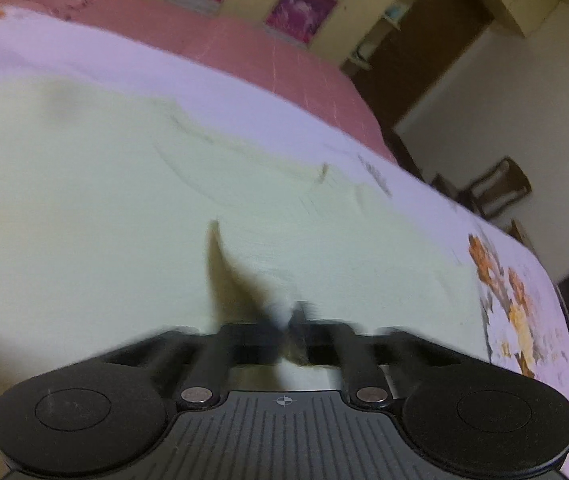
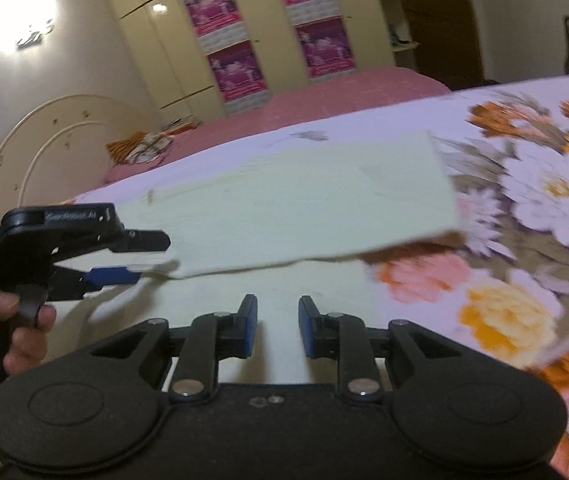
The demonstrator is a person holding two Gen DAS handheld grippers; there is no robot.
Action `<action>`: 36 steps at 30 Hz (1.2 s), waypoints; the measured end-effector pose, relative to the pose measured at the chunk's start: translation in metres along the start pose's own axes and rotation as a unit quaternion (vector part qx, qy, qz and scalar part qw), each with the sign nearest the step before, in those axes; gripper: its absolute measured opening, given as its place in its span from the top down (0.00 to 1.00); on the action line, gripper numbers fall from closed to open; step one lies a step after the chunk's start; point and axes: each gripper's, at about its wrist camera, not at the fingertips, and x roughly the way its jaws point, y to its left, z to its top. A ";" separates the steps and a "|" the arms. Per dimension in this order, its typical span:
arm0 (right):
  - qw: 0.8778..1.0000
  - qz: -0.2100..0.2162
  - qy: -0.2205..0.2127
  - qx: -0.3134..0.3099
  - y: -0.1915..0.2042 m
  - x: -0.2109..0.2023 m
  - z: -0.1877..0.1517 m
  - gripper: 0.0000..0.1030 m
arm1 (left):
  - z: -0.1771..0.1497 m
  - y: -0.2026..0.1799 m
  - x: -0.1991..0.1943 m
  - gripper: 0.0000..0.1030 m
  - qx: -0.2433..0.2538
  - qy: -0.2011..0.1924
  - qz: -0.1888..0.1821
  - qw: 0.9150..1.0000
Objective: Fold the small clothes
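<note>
Left hand-held gripper (image 2: pixel 156 256) clamped tight on a corner of the pale green cloth (image 2: pixel 284 200), lifting its folded flap off the floral bedspread (image 2: pixel 524 200), right hand-held gripper (image 2: pixel 278 326) jaws partly apart over the cloth, gripping nothing.

The left gripper's fingers (image 1: pixel 293 317) are smeared by motion blur. The pale green cloth (image 2: pixel 284 204) is cut off at the left wrist view's left edge.

Both grippers, the left gripper (image 1: pixel 290 318) and the right gripper (image 2: pixel 278 326), are built in black plastic with silver pivot screws; blue pads (image 2: pixel 250 322) are fitted to the fingers.
</note>
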 end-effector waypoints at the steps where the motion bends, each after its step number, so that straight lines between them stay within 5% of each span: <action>1: 1.000 -0.002 0.000 0.009 -0.004 0.000 0.000 0.77 | 0.000 -0.001 -0.001 0.97 0.004 -0.012 0.000 1.000; 6: 1.000 -0.004 -0.002 0.031 -0.025 -0.008 0.000 0.76 | 0.012 0.009 -0.031 0.97 0.018 -0.061 0.011 0.998; 15: 0.999 -0.003 0.002 0.042 -0.036 0.006 0.009 0.75 | 0.020 0.073 -0.062 0.97 -0.006 -0.071 0.064 0.995; 36: 1.000 -0.013 0.002 0.013 -0.041 0.027 0.021 0.72 | 0.024 0.117 -0.074 0.97 -0.030 -0.080 0.081 0.993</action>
